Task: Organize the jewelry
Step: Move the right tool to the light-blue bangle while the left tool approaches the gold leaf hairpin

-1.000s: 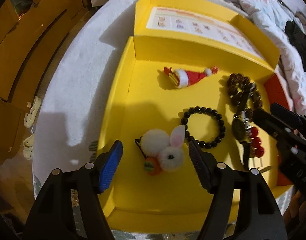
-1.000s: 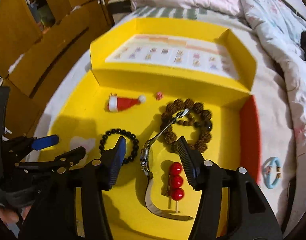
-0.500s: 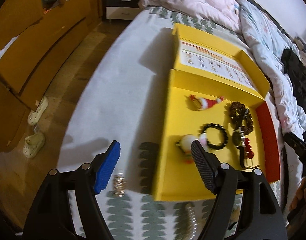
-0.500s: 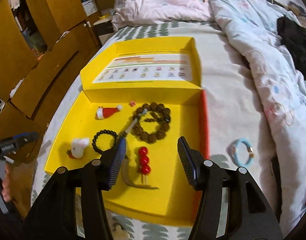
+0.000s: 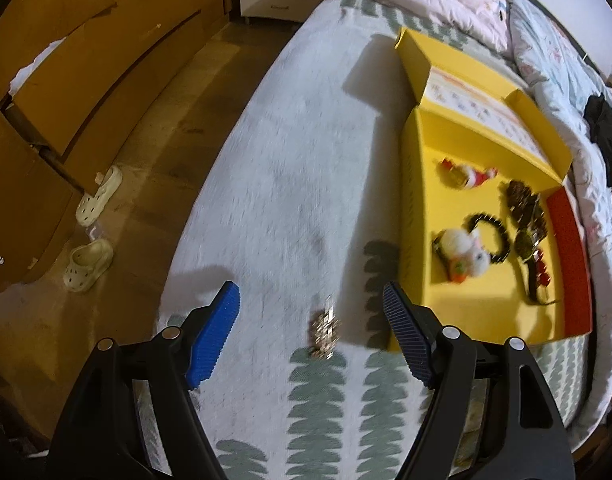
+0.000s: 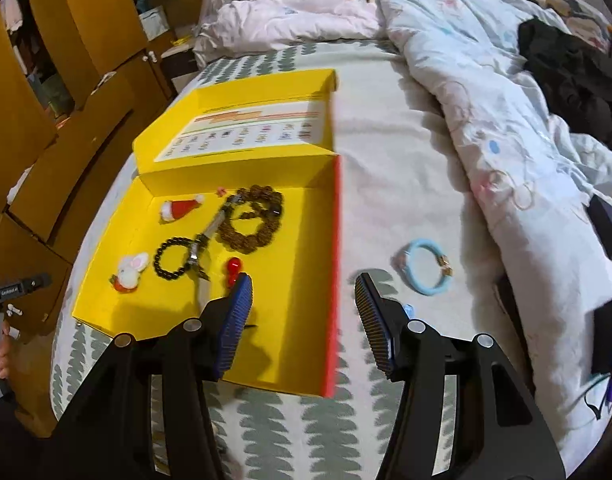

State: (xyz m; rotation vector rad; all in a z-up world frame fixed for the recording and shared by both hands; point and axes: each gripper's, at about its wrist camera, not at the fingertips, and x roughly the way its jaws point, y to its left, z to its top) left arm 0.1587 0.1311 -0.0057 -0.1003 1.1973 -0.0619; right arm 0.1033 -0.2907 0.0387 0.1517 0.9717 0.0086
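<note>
An open yellow box lies on the leaf-patterned bedspread. It holds a white bunny clip, a Santa hat clip, a black bead bracelet, a brown bead bracelet, a watch and a red bead pin. My left gripper is open above the bedspread left of the box, and a small metallic jewel lies below the gap between its fingers. My right gripper hangs open over the box's red right wall. A light blue bracelet lies on the bed to its right.
A rumpled quilt with a black garment covers the bed's far right. The bed's left edge drops to a wooden floor with two pale slippers and wooden cupboards. A hand holding the left gripper shows at the left edge.
Both grippers drew back from over the box. The left one shifted left onto the bedspread, bringing the metallic jewel between its fingers. The right one shifted right, and the blue bracelet came into view.
</note>
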